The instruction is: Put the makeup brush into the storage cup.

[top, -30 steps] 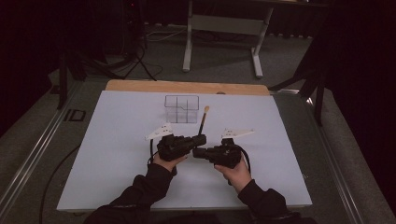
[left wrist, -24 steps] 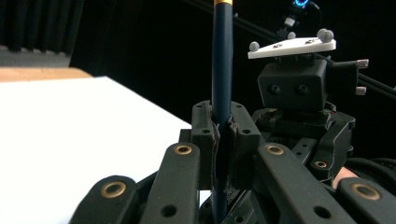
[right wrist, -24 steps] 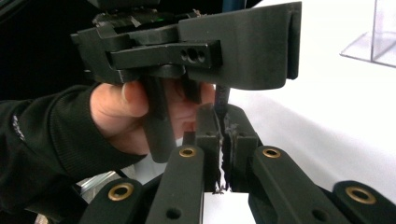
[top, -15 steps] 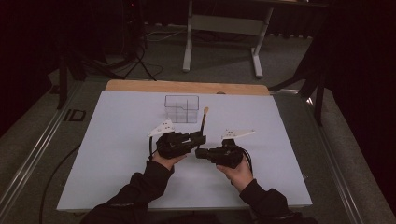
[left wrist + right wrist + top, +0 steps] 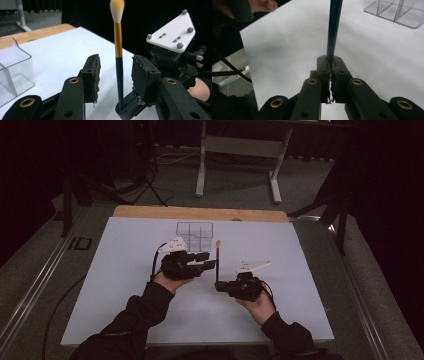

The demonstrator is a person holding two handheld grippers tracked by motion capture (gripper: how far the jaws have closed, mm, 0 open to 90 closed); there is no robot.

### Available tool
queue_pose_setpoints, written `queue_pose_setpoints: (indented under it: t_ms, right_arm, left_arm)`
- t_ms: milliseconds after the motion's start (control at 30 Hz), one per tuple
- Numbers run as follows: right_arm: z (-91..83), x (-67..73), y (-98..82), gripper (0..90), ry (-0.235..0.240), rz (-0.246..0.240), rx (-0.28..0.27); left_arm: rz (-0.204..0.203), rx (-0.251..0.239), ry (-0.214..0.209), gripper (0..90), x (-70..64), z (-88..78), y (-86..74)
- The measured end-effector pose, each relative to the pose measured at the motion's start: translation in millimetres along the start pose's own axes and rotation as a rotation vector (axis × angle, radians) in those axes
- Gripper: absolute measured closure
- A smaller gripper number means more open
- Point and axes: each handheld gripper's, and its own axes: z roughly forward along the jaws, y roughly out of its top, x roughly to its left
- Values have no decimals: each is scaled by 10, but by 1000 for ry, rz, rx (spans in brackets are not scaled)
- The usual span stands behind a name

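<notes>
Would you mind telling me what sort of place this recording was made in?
Probably a lab or studio set up for motion recording: a white sheet over a table, dark curtained surroundings, and a marker-studded plate on a hand-held gripper.

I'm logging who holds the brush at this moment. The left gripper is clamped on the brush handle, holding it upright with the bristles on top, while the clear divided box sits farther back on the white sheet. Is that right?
Not quite: the right gripper is clamped on the brush, as the right gripper view shows. The left gripper is open, its jaws either side of the handle. Brush upright, bristles on top, clear divided box farther back: correct.
</notes>
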Motion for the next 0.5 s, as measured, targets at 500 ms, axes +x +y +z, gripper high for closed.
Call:
queue_pose_setpoints:
  t_ms: [500]
  right_arm:
    - [70,25,-27,861,-11,-25,54]
  left_arm:
    - [-52,21,-36,634,42,115,130]
